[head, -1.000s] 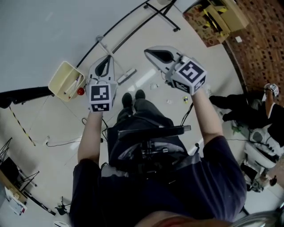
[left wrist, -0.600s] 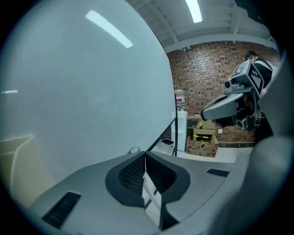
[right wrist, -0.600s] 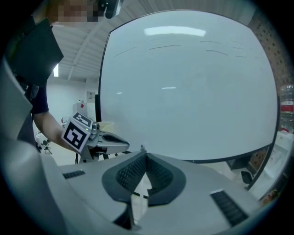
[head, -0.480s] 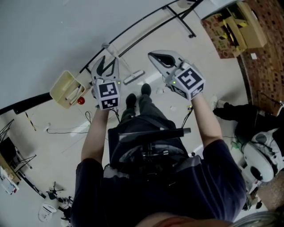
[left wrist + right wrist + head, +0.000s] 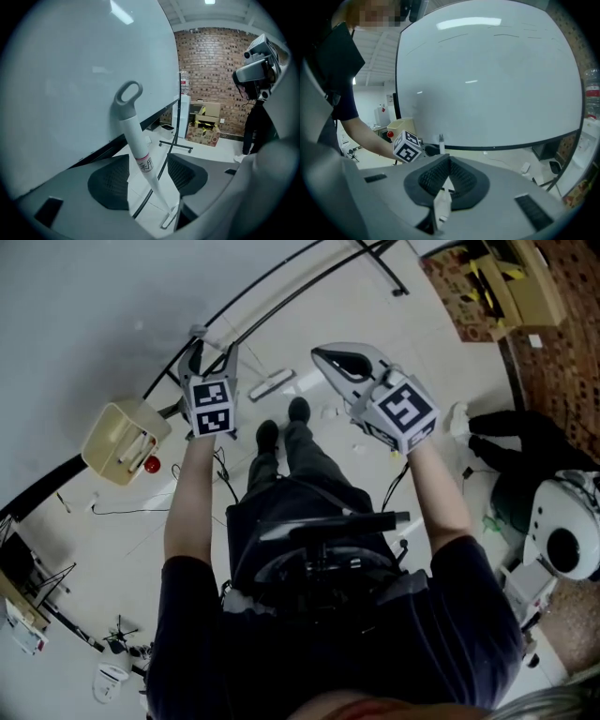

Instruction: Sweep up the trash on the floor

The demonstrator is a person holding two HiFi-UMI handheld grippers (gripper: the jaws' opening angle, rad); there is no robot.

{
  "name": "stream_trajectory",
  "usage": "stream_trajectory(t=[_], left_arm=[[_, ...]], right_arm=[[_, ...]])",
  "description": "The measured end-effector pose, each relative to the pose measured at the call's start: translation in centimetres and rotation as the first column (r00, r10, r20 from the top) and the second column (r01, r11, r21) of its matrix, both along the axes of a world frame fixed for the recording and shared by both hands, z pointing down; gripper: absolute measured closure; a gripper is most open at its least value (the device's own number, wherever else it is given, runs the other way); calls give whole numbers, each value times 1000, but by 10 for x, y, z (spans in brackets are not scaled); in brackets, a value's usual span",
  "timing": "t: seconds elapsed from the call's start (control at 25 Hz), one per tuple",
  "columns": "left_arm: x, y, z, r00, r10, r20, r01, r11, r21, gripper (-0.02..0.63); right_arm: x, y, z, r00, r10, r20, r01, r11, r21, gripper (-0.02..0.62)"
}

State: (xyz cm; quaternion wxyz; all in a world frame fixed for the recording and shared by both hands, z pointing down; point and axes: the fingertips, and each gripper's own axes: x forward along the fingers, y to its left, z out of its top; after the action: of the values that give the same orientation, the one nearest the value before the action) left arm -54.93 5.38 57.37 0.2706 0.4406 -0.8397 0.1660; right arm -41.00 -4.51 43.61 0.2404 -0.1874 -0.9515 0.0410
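Observation:
A white broom handle (image 5: 135, 136) with a grey loop on top stands slanted before the whiteboard, between the jaws of my left gripper (image 5: 147, 180). Those jaws have just been opening and stand wide, and the pads do not press on the handle. In the head view the left gripper (image 5: 208, 364) is at the upper left, with the broom head (image 5: 272, 383) on the floor just to its right. Small bits of trash (image 5: 329, 412) lie on the pale floor by my shoes. My right gripper (image 5: 325, 354) hovers over them, shut, with nothing seen in it (image 5: 443, 180).
A cream bin (image 5: 120, 441) with a red knob stands on the floor to the left. The whiteboard's black stand (image 5: 309, 282) curves across the back. Cardboard boxes (image 5: 492, 282) sit at the top right. A person in black (image 5: 525, 451) and white equipment (image 5: 562, 545) are at the right.
The left gripper went from shut to wide open and moved towards the whiteboard, so the broom handle now stands between its jaws. The right gripper stayed shut and shifted only slightly.

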Motion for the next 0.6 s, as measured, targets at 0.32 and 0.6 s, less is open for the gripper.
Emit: stream_trajectory(t=[0.32,0.6], left_arm=[[-1,-19,1,996,87,-20,-85,991,102,494],[25,-37,-8,970,221,-102,-201,964,175,503]], right_arm=[[24,-1,17,996,76,-42,-77,997,-12,580],[47,1,2,987,156,-45,-157,987,-17,580]])
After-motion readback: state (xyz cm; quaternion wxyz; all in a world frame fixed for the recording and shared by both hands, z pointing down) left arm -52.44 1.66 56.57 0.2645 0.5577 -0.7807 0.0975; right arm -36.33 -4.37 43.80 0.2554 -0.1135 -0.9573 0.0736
